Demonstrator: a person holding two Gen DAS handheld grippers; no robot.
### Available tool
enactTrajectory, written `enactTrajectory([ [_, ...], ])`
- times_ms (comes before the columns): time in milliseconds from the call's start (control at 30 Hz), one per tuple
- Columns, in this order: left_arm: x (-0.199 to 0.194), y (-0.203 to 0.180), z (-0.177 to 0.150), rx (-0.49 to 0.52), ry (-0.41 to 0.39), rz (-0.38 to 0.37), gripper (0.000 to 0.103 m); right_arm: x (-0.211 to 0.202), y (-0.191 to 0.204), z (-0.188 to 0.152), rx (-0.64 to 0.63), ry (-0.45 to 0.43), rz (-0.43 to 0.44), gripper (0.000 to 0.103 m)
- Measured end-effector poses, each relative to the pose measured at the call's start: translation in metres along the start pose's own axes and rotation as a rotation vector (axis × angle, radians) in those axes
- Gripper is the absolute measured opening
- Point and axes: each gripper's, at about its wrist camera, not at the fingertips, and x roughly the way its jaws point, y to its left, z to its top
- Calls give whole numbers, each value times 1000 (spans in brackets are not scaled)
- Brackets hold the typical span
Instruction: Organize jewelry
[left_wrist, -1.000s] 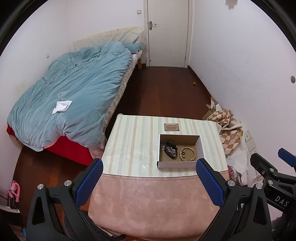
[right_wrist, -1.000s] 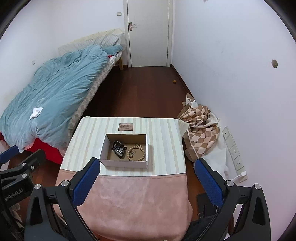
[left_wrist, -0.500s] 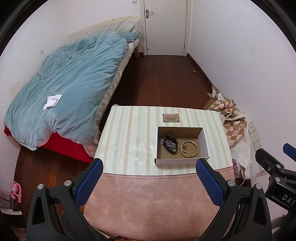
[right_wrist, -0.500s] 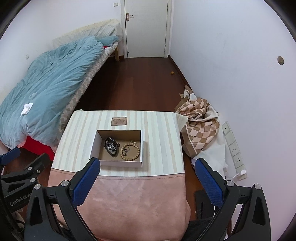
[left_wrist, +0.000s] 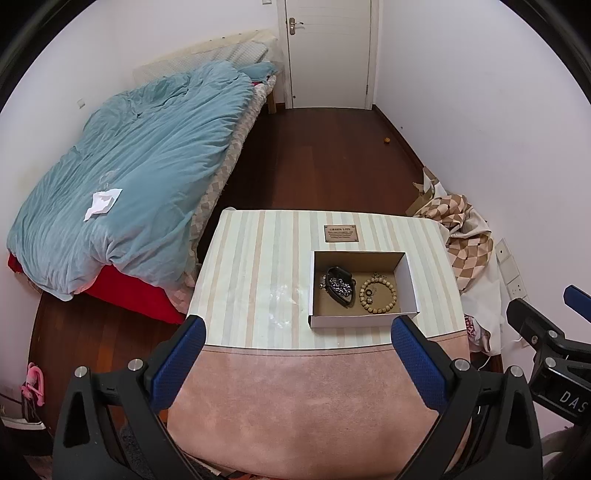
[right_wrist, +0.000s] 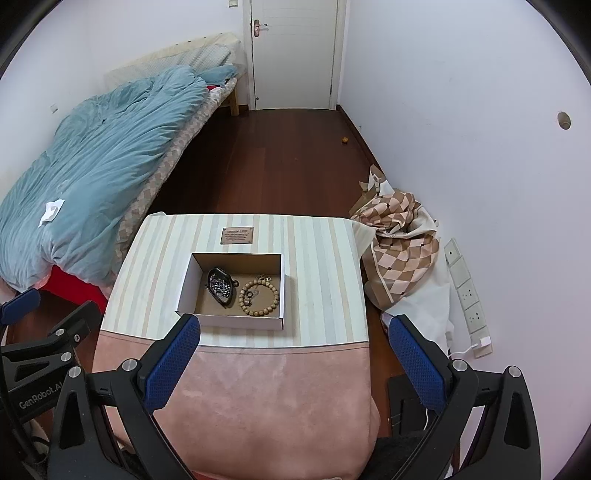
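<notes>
An open white cardboard box (left_wrist: 412, 291) (right_wrist: 184, 288) sits on a striped table (left_wrist: 255, 273) (right_wrist: 325, 280). Inside lie a black leaf-shaped dish (left_wrist: 338, 286) (right_wrist: 221, 282) of dark beads and a wooden bead bracelet (left_wrist: 378, 291) (right_wrist: 258, 297) with small rings and a thin chain beside it. My left gripper (left_wrist: 297, 347) hovers open above the table's near pink edge, short of the box. My right gripper (right_wrist: 293, 343) is open too, held above the same edge, just right of the box. Neither holds anything.
A small brown plaque (left_wrist: 341, 233) (right_wrist: 237, 235) lies behind the box. A bed with a blue duvet (left_wrist: 140, 177) (right_wrist: 92, 166) stands left. Checked cloth (left_wrist: 465, 236) (right_wrist: 399, 236) is heaped by the right wall. A white door (left_wrist: 328, 51) closes the far end.
Both grippers have moved forward and tilted down, so the table and box appear larger and closer. Both stay open and the jewelry has not moved.
</notes>
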Motion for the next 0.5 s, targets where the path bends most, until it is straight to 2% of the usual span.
enactTrajectory([
  [500, -8, 3, -1, 2, -16, 9, 102, -4, 0, -1, 2, -6, 13, 103],
])
